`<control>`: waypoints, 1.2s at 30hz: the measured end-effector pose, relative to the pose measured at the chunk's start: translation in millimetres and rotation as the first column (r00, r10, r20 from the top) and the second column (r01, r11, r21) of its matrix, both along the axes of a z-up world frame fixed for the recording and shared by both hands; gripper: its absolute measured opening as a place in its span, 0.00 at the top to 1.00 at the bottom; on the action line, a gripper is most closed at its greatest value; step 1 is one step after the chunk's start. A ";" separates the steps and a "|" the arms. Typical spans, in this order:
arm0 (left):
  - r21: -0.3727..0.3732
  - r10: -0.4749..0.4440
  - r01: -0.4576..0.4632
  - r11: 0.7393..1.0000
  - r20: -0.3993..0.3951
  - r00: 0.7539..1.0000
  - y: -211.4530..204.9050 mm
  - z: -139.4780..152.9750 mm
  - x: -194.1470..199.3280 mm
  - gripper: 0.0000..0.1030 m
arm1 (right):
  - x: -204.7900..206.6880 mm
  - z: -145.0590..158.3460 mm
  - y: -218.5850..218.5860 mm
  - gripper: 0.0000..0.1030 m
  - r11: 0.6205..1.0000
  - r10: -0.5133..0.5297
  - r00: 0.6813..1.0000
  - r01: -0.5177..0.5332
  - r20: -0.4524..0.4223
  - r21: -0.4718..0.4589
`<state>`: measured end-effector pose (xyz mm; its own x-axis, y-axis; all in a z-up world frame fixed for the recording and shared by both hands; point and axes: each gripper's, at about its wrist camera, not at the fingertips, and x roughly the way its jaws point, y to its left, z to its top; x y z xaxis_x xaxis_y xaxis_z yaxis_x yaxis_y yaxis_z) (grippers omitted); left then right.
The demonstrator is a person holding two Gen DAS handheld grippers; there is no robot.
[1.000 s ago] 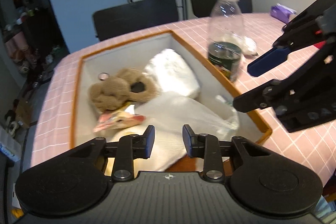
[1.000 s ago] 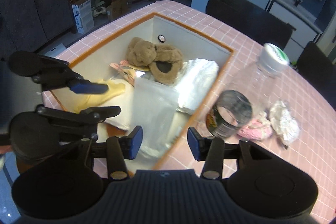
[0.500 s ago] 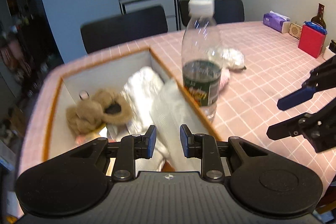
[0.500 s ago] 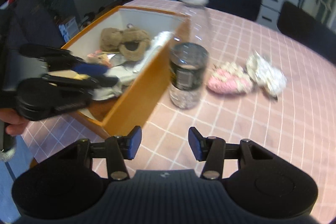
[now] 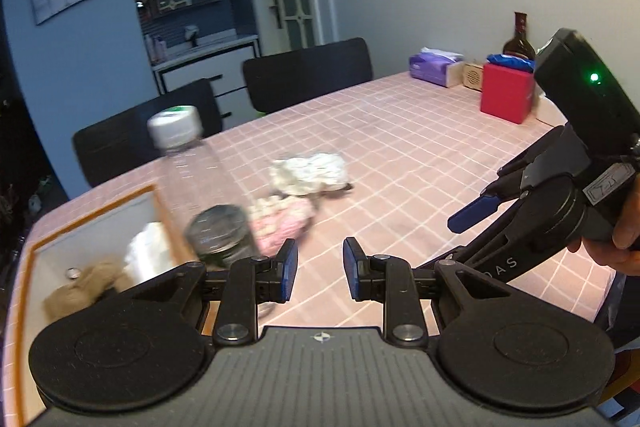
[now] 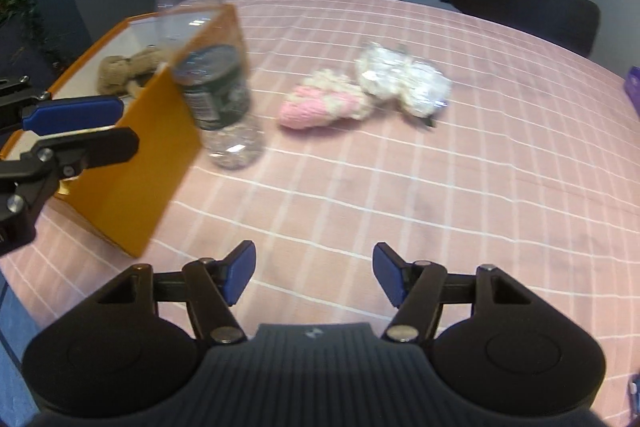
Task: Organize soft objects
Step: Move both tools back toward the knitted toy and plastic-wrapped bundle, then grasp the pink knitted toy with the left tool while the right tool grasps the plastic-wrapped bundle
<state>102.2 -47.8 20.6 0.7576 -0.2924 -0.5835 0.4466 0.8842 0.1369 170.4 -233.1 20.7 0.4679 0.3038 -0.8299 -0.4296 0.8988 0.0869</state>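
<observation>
On the pink checked surface (image 6: 440,187) a pink knit bundle (image 6: 320,105) lies beside the bottle (image 6: 208,75). Right hand-held gripper (image 6: 314,277) is opening, empty; left hand-held gripper (image 5: 318,275) narrow, empty. Approach low, clear of the bottle.

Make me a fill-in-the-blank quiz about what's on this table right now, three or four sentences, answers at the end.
1. The bottle standing beside the box has a ____ cap.
2. The brown plush lies inside the ____.
3. The tablecloth is pink with a grid of ____ lines.
4. Between the bottle and the white bundle lies a fuzzy item coloured white and ____.

Missing words: white; box; white; pink
</observation>
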 end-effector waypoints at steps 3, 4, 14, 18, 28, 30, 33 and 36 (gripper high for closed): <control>-0.004 -0.011 0.011 1.000 -0.017 1.000 -15.7 -12.8 11.3 0.70 | 2.9 -5.3 -17.6 0.37 0.999 -0.025 1.000 0.025 0.004 -0.022; -0.001 -0.009 0.009 1.000 -0.022 1.000 -20.5 -17.4 15.6 0.70 | 4.5 -7.9 -23.2 0.37 0.999 -0.034 0.999 0.034 0.001 -0.027; 0.030 0.053 -0.052 0.998 -0.004 0.999 -45.5 -52.6 44.4 0.49 | 28.9 -32.2 -54.6 0.37 0.994 -0.079 0.997 0.078 -0.015 -0.071; -0.007 0.092 -0.092 0.996 0.000 0.996 -42.9 -64.5 53.8 0.38 | 43.0 -33.7 -54.4 0.37 0.996 -0.067 0.998 0.067 0.006 -0.063; 0.229 0.135 -0.160 0.960 0.121 0.983 -71.5 -92.3 94.9 0.33 | 77.1 -46.5 -38.8 0.37 0.998 0.002 1.000 0.000 0.026 -0.063; 0.239 0.131 -0.152 0.959 0.101 0.986 -72.6 -95.8 105.3 0.33 | 86.4 -45.6 -40.1 0.37 0.998 0.019 0.999 -0.016 0.048 -0.062; 0.275 0.134 -0.153 0.949 0.088 0.987 -75.0 -99.6 119.2 0.33 | 100.1 -44.2 -37.5 0.37 0.992 0.083 0.991 -0.072 0.108 -0.108; 0.313 0.138 -0.153 0.937 0.070 0.988 -77.5 -101.9 130.2 0.33 | 113.2 -43.4 -30.7 0.33 0.968 0.185 0.965 -0.146 0.187 -0.203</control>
